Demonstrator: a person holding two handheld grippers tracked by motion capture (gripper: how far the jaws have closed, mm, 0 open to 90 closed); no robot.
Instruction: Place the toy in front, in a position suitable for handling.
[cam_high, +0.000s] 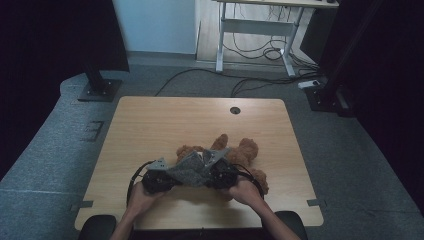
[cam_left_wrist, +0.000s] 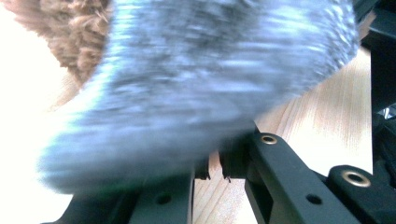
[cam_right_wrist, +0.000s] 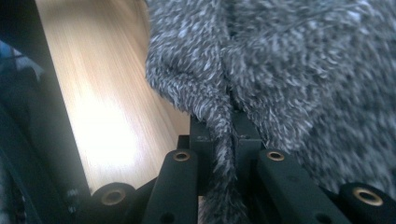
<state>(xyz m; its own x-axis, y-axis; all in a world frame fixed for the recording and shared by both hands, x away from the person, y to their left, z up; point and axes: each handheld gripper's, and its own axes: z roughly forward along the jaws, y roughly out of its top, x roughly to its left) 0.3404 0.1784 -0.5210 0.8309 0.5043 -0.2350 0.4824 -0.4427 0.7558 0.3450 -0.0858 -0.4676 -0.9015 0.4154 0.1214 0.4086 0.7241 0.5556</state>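
Just in front of the brown teddy bear (cam_high: 240, 152), toward the person's edge of the wooden table (cam_high: 150, 130), a grey fuzzy garment (cam_high: 192, 169) is hanging stretched between 2 hand-held grippers. It is partly covering the bear's near side, and the bear itself is lying on the tabletop behind it.

At the garment's left end the left gripper (cam_high: 167, 178) is pinching the fabric; in the left gripper view its jaws are standing almost together under the blurred grey cloth (cam_left_wrist: 201, 84), with only a thin gap between the pads, so the hold looks to be on a thin edge. At the garment's right end the right gripper (cam_high: 214, 175) is clamping a folded ridge of the knit (cam_right_wrist: 224, 135), which is running down between its narrowly closed jaws.

The work appears to be dressing the bear, or drawing the garment over it. To do this step well, both grips should be staying firm while the cloth is kept lightly taut between them, so the opening stays spread. The left hold looks shallower and could slip if pulled hard. Lowering both ends evenly toward the bear should be keeping the fabric from bunching on 1 side.
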